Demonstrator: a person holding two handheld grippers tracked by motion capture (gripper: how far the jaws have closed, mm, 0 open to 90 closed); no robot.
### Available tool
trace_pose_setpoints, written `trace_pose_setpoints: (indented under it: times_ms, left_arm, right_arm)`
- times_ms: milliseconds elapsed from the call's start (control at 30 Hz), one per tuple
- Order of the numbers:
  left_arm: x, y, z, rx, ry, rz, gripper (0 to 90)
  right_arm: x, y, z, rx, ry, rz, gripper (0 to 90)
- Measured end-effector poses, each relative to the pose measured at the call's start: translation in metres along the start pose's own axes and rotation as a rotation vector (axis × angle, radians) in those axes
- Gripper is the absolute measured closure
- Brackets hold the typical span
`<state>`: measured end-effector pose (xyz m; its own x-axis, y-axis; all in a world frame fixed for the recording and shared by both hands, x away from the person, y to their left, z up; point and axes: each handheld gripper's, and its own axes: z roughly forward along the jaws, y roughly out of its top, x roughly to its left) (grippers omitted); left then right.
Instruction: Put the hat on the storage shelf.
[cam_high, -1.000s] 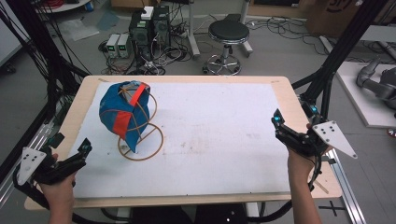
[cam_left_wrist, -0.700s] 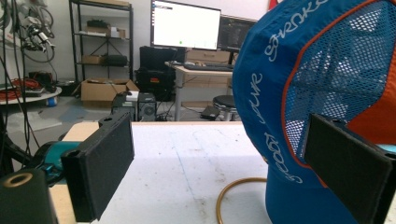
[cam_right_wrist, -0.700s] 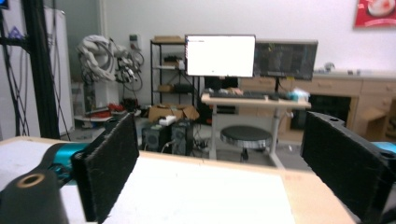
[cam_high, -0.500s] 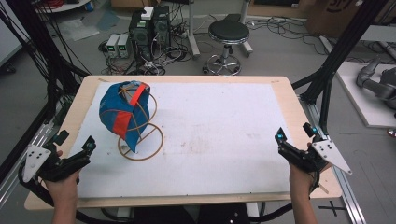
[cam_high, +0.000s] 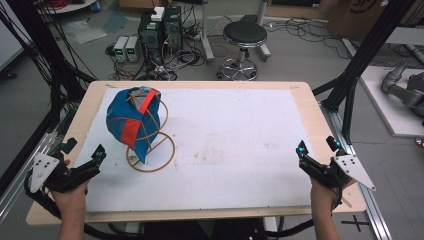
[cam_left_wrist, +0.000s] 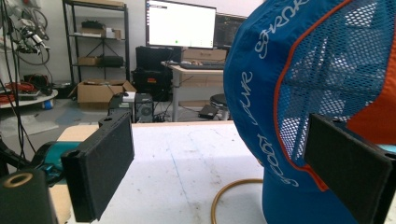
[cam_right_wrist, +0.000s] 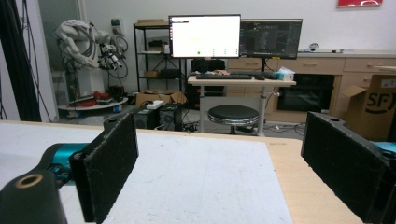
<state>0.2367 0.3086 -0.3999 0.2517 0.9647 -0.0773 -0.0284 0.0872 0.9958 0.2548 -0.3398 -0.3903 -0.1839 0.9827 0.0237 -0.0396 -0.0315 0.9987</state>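
Nearest the person, both hands are sitting at the front corners of the surface (cam_high: 225, 130), each holding a gripper w/ jaws spread wide & nothing between them. Left gripper (cam_high: 82, 157) is hovering over the front-left edge, pointing up-right toward the cap; right gripper (cam_high: 315, 145) is hanging by the front-right edge, well apart from everything, looking out over bare white mat. Farther in, on the left half, a blue mesh baseball cap (cam_high: 132, 122) w/ orange trim is hanging on a thin wire stand (cam_high: 152, 157), whose ring base is lying flat on the mat. In the left gripper view the cap (cam_left_wrist: 299, 93) is looming close, to the right of the gap between the jaws rather than centred, w/ the stand's ring (cam_left_wrist: 231, 193) curving below it. Beyond the far edge: a stool (cam_high: 244, 35) & power boxes on the floor. Risks, as I judge it: the stand looks light & top-heavy, so a grab from the side is likely tipping or dragging it; jaws are lined up off-centre, so one pad could be shoving the mesh before the other touches; soft fabric may be collapsing & snagging on the wire when pulled off.
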Motion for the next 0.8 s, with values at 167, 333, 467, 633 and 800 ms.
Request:
trace_pose_setpoints:
  times_ms: [167,333,467,633,800]
  left_arm:
    - [-0.001,0.000,0.003,0.002,-0.002,0.006,9.5]
    - [-0.002,0.002,0.001,0.002,-0.009,0.008,9.5]
    - [-0.006,0.002,0.003,0.000,-0.020,0.014,9.5]
    - [-0.008,0.001,0.005,0.009,-0.024,0.026,9.5]
    - [-0.007,0.001,0.005,0.009,-0.024,0.021,9.5]
  right_arm:
    - [-0.007,-0.004,-0.001,0.007,-0.023,0.017,10.9]
    - [-0.009,-0.007,-0.003,0.008,-0.030,0.052,10.9]
    - [-0.009,-0.004,-0.010,-0.015,-0.024,0.038,10.9]
    - [-0.010,-0.003,-0.011,-0.026,-0.030,0.037,10.9]
    - [-0.009,-0.006,-0.008,-0.002,-0.044,0.033,10.9]
